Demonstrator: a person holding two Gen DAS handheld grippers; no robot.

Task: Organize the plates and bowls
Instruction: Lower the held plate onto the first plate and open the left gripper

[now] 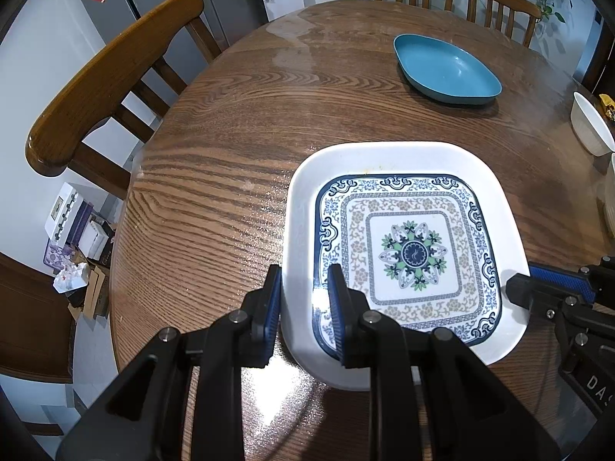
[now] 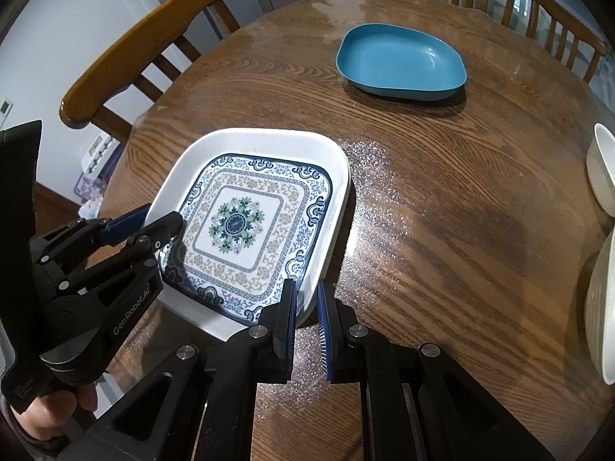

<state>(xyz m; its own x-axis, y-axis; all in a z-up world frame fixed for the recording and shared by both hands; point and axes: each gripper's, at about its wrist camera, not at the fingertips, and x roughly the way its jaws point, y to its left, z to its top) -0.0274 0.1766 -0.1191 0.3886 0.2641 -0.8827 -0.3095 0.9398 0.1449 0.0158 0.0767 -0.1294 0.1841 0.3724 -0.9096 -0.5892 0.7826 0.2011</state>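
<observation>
The big square plate (image 1: 407,253) with the blue flower pattern sits on the wooden worktop (image 1: 230,192), in the lower middle of the left view. Both grippers are at it, one on each side. The left gripper (image 1: 305,299) has one finger outside the left rim and one inside, with the rim between them, pinched or nearly so. The right gripper (image 2: 307,307) does the same at the plate's near right corner in the right view. The plate looks tipped up a little there. A blue dish (image 1: 447,69) lies well apart, toward the upper right. I think the plate goes that way next.
</observation>
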